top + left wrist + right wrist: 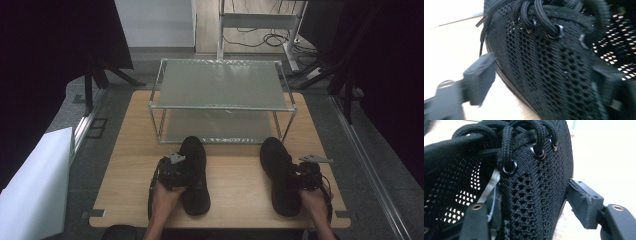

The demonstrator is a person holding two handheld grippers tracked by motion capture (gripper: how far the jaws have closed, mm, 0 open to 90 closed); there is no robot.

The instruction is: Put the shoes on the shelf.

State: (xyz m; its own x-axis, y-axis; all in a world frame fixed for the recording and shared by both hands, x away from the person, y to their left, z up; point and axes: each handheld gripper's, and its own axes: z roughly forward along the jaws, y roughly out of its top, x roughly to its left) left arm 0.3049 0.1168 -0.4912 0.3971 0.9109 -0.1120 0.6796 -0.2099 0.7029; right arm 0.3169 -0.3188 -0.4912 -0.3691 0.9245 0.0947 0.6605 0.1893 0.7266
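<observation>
Black mesh shoes [195,172] [278,175] carry no readable branding.

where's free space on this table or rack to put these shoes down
Free: the rack's top shelf, its lower shelf, and the bare table between the left shoe and right shoe. Crowded: the near edge, with both hands and grippers.

left shoe [196,172]: black mesh | right shoe [278,175]: black mesh | table [235,175]: light wood

Two black shoes [196,172] [278,175], one metal two-shelf rack [220,100], one wooden table [235,175], two grippers [172,170] [307,175]
</observation>
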